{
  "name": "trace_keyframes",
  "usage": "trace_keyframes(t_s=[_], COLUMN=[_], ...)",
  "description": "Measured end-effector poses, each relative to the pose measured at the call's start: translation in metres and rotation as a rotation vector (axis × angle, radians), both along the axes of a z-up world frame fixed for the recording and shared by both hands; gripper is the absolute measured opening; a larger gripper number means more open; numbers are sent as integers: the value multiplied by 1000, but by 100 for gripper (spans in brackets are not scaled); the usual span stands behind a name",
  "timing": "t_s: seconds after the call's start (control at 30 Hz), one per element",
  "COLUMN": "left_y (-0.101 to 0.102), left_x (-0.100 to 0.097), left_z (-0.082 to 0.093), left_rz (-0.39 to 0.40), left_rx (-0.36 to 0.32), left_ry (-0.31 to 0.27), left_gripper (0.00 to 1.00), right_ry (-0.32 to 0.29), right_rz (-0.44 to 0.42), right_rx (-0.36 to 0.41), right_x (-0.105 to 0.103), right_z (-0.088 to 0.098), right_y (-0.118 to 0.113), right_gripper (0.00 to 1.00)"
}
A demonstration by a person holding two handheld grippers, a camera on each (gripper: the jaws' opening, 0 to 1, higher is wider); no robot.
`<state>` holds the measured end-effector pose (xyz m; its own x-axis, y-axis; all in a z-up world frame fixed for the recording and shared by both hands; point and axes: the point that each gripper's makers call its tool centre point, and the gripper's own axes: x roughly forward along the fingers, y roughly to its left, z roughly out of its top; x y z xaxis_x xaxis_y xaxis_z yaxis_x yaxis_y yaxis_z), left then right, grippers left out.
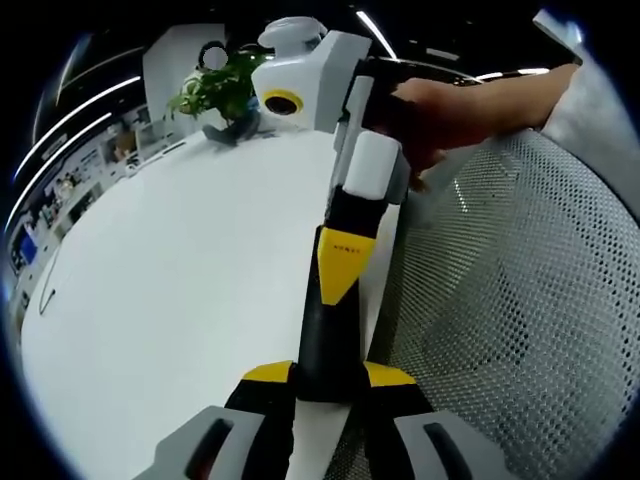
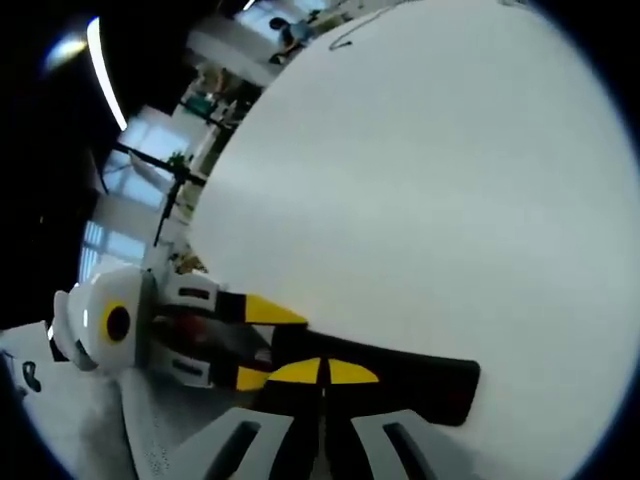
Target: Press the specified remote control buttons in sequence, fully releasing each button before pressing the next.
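The left gripper [image 1: 328, 378] is clamping the black remote [image 2: 420, 385] near the bench [image 2: 420, 180] edge as the right gripper [image 2: 322, 372], jaws closed together, is bearing down; an off-centre press risks twisting it loose

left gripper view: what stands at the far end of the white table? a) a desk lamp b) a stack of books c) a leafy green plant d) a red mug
c: a leafy green plant stands at the far end of the white table.
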<state>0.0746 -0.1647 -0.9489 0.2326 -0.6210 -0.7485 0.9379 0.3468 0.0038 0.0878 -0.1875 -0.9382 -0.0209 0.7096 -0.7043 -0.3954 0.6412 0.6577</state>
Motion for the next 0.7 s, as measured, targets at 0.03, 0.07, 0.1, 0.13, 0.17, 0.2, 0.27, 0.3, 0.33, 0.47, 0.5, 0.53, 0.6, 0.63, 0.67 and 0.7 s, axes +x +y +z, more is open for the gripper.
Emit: trace_keyframes(t_s=[0.03,0.07,0.1,0.13,0.17,0.2,0.27,0.3,0.33,0.47,0.5,0.53,0.6,0.63,0.67,0.7], left_y=[0,0,0,0,0,0,0,0,0,0,0,0,0,0,0,0], left_x=[0,0,0,0,0,0,0,0,0,0,0,0,0,0,0,0], left_z=[0,0,0,0,0,0,0,0,0,0,0,0,0,0,0,0], left_rz=[-1,-1,-2,-2,-2,-2,-1,-1,0,0,-1,-1,3,4,6,5], left_rx=[0,-1,-1,-2,-2,-2,-3,-3,-4,-4,-4,-3,-3,-1,-1,-1], left_ry=[-1,-1,-1,-1,-1,-1,0,0,0,1,0,0,2,5,7,6], left_gripper=[24,24,24,24,24,24,24,24,24,24,24,24,24,24,24,24], right_ry=[1,1,1,-2,-4,-5,-5,-1,-1,20,23,25,23,13,5,-1], right_rz=[-3,-4,-10,-11,-11,-13,-13,-17,-18,-33,-36,-39,-38,-33,-29,-27], right_rx=[1,1,1,1,0,-1,-1,0,0,7,11,14,13,8,5,2], right_x=[0,0,0,1,1,1,1,1,1,2,2,1,1,0,0,0], right_z=[0,0,0,0,0,0,0,0,0,-1,-1,0,0,0,1,1], right_y=[0,0,0,0,0,0,0,0,0,0,-1,-1,-1,0,0,-1], right_gripper=[0,0,0,0,0,0,0,0,0,0,0,0,0,0,0,0])
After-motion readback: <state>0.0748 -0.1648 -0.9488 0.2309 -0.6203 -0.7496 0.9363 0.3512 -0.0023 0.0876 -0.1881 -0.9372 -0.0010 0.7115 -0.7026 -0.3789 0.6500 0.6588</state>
